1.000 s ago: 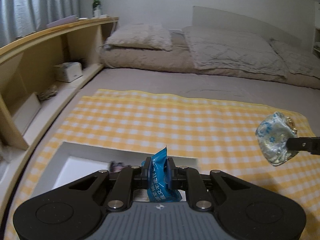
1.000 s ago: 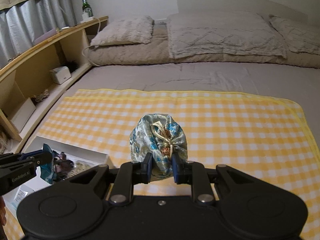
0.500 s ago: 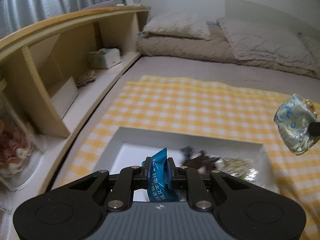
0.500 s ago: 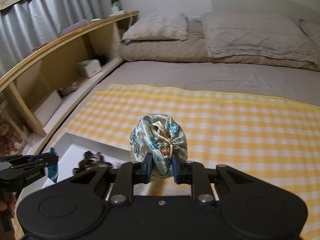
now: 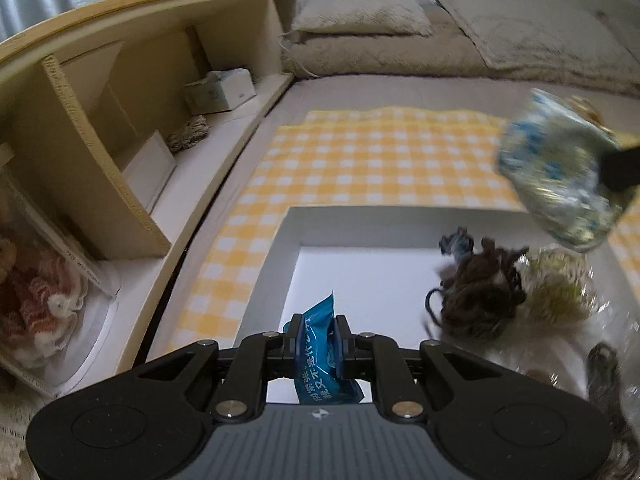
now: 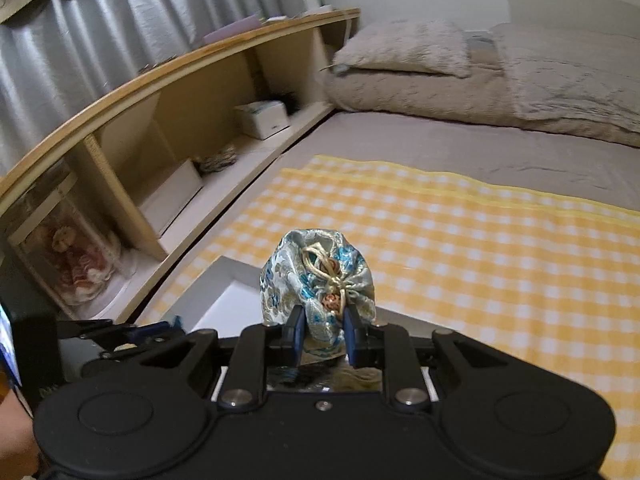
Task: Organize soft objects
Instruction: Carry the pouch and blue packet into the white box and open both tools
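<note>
My left gripper is shut on a blue packet with white print and hangs over the near left part of a white box. In the box lie a dark brown yarn tangle and a pale bundle in clear wrap. My right gripper is shut on a silver-blue brocade drawstring pouch, held above the box's edge. In the left wrist view the pouch hangs blurred over the box's far right. The left gripper shows at the lower left of the right wrist view.
The box rests on a yellow checked cloth spread over a grey bed with pillows. A wooden shelf unit runs along the left, holding a tissue box, a white board and a doll in a case.
Both grippers have swung left toward the shelf side and over the white box, still holding the packet and the pouch. The box and its contents now fill more of the left wrist view.
</note>
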The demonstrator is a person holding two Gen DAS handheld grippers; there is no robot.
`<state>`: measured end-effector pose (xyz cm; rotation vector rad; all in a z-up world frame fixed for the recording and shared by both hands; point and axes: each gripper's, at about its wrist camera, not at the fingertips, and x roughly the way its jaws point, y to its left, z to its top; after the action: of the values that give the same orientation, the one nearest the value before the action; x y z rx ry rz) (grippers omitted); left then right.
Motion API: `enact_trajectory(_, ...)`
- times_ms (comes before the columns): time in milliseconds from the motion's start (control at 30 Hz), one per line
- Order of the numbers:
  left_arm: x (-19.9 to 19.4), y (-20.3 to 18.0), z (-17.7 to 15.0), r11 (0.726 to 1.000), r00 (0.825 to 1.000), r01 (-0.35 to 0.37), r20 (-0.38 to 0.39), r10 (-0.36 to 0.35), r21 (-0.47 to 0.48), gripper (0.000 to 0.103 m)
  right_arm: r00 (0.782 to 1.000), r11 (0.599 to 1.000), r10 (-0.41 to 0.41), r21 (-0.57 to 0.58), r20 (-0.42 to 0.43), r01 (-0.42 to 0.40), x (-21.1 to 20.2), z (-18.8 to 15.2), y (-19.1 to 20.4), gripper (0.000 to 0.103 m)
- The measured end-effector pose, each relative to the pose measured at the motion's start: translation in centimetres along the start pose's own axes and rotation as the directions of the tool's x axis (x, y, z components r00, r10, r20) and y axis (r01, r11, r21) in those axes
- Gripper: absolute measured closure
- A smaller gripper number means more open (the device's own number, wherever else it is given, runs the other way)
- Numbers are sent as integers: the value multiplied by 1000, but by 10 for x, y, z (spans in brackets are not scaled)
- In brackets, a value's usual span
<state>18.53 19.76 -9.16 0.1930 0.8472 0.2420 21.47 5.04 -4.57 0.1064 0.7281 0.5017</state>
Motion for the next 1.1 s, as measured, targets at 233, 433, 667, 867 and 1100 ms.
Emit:
enact_trajectory(233,15,-3,-9,996,996,84,-24,-83,36,86,998,999,40,17,-52,-39,46,-5,27,82)
enact_trajectory(433,20,-5,-15,979,978,203,-46,-202,20,76,993,996,78,48,-92,-74,87,-8,48,82)
enact_trajectory(667,21,3,-19,955,954,288,-67,-292,-66,50,989,994,92,67,-112,-85,121,-2,64,82)
enact_trajectory(867,22,9,-21,952,952,291,-67,-298,-98,34,982,985,125,139,-142,-105,147,-8,68,62)
enact_trajectory(1100,17,12,-23,951,953,286,-67,-295,-115,29,987,994,83,87,-140,-72,140,-11,73,44)
